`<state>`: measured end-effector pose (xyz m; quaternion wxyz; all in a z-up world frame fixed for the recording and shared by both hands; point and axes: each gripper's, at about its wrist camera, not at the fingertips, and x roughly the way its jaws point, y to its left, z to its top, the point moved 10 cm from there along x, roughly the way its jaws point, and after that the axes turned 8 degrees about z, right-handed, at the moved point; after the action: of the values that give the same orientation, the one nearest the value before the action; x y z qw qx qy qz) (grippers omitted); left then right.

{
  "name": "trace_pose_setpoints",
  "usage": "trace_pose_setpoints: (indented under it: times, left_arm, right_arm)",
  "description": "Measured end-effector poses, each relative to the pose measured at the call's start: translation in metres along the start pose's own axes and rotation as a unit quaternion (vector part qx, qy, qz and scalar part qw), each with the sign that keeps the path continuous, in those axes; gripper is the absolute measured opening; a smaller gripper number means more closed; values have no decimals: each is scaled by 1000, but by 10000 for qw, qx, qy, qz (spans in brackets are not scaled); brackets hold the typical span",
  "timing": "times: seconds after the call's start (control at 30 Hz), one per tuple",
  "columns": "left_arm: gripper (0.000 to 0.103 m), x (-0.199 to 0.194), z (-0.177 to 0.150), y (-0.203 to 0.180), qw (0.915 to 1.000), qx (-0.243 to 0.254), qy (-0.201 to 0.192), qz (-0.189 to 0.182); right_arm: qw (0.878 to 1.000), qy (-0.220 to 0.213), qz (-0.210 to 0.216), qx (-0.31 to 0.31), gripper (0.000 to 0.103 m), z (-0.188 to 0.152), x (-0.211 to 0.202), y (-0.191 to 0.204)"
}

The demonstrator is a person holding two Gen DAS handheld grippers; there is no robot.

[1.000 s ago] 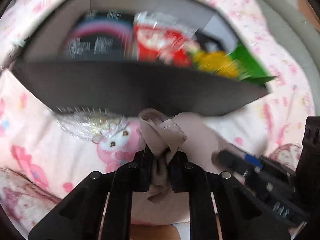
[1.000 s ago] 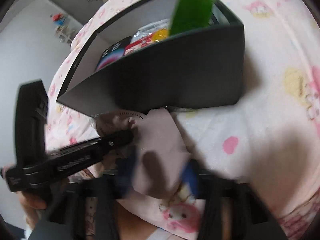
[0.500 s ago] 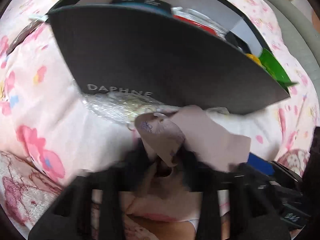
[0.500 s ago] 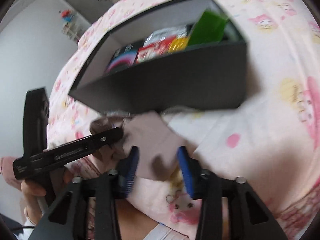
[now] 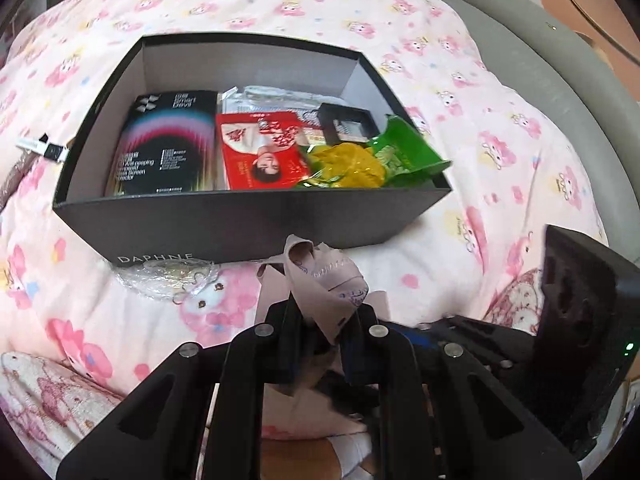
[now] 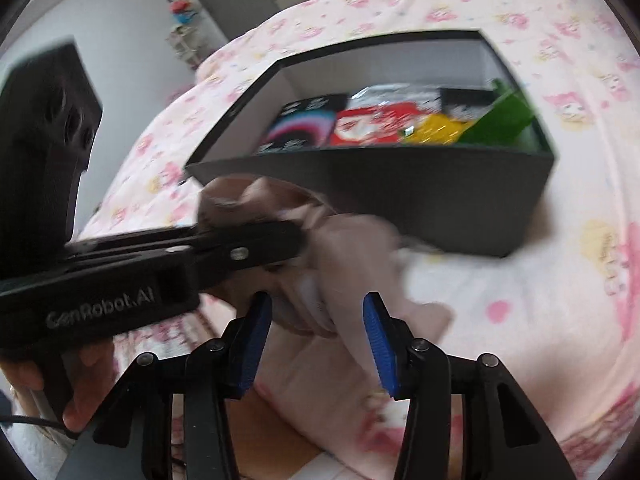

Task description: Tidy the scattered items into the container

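Note:
A beige cloth (image 5: 324, 280) is pinched in my left gripper (image 5: 324, 320), whose jaws are closing tighter on it, just in front of the black box (image 5: 240, 224). The box holds a black carton (image 5: 168, 144), a red packet (image 5: 260, 152), and yellow (image 5: 348, 164) and green (image 5: 404, 148) wrappers. In the right wrist view the cloth (image 6: 352, 248) hangs from the left gripper (image 6: 296, 240) and drops between my right gripper's (image 6: 316, 320) blue pads (image 6: 376, 336). The right jaws are opening and the pads do not press on it. A clear plastic wrapper (image 5: 168, 280) lies on the bedding against the box.
The box (image 6: 440, 192) sits on soft pink cartoon-print bedding (image 5: 500, 160). A grey padded edge (image 5: 560, 80) curves along the right. A small black-and-white tag (image 5: 44, 148) lies left of the box. A person's hand (image 6: 80, 380) grips the left gripper's handle.
The right gripper has opened and let go of the cloth. The left gripper has risen with the cloth, so the box's inside now shows.

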<state>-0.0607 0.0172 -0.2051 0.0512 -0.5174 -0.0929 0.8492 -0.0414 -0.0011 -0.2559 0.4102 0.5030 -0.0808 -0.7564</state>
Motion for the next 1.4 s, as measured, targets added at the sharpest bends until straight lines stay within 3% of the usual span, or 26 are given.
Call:
trace_pose_setpoints:
  times: [0.23, 0.3, 0.4, 0.47, 0.5, 0.57, 0.63, 0.7, 0.77, 0.9, 1.0, 1.1, 1.13, 1.17, 1.2, 1.27, 1.3, 1.4]
  left_arm:
    - [15, -21, 7, -19, 9990, 246, -89, -375]
    - [27, -5, 4, -24, 9990, 288, 116, -331]
    - [31, 13, 0, -33, 9977, 403, 431, -331]
    - [34, 5, 7, -36, 9977, 400, 306, -454]
    - [37, -2, 12, -36, 9976, 358, 169, -564]
    - [38, -11, 21, -28, 9978, 139, -50, -648]
    - [38, -11, 25, -9, 9982, -157, -128, -556]
    - [38, 1, 17, 14, 9988, -393, 22, -291]
    - [38, 17, 3, 33, 9984, -508, 251, -22]
    - [46, 52, -23, 54, 9934, -667, 923, -150]
    - [53, 76, -21, 67, 9902, -886, 1075, -103]
    - [58, 95, -11, 70, 9831, -1370, 1134, -430]
    - [57, 100, -10, 69, 9815, -1447, 1151, -494]
    - [49, 104, -8, 67, 9819, -1431, 1143, -490]
    - [22, 105, -7, 65, 9847, -1309, 1093, -371]
    - [6, 99, -5, 61, 9891, -1063, 967, -313]
    - [3, 91, -2, 61, 9904, -1046, 848, -316]
    - [3, 55, 5, 62, 9915, -1067, 514, -539]
  right_arm:
    - [9978, -259, 607, -52, 43, 18, -7, 26]
    - [9987, -190, 316, 365, 43, 11, -10, -4]
    - [9911, -165, -433, 1250, 43, -4, -16, -62]
    - [9838, -305, -345, 1731, 43, -9, -26, -75]
    - [9838, -443, -338, 1705, 43, -7, -33, -74]
    - [9843, -670, -736, 1458, 43, -1, -48, -73]
    - [9828, -856, -1041, 1266, 43, 7, -59, -73]
    - [9824, -939, -1014, 1261, 43, 16, -62, -73]
    - [9840, -818, -959, 1256, 43, 19, -54, -74]
    - [9899, -308, -467, 1306, 46, 8, -27, -71]
    - [9852, 107, -585, 1610, 47, -11, -7, -77]
    - [9882, 133, -696, 1355, 54, -12, -2, -70]
    - [9889, 161, -710, 1292, 56, -13, -1, -69]
    - [9893, 187, -704, 1266, 56, -14, 2, -70]
    - [9896, 177, -657, 1265, 56, -15, 3, -69]
    - [9908, 106, -520, 1247, 52, -13, 1, -67]
    - [9917, 54, -433, 1209, 34, -11, -1, -64]
    - [9932, -125, -496, 1046, 12, -3, -10, -60]
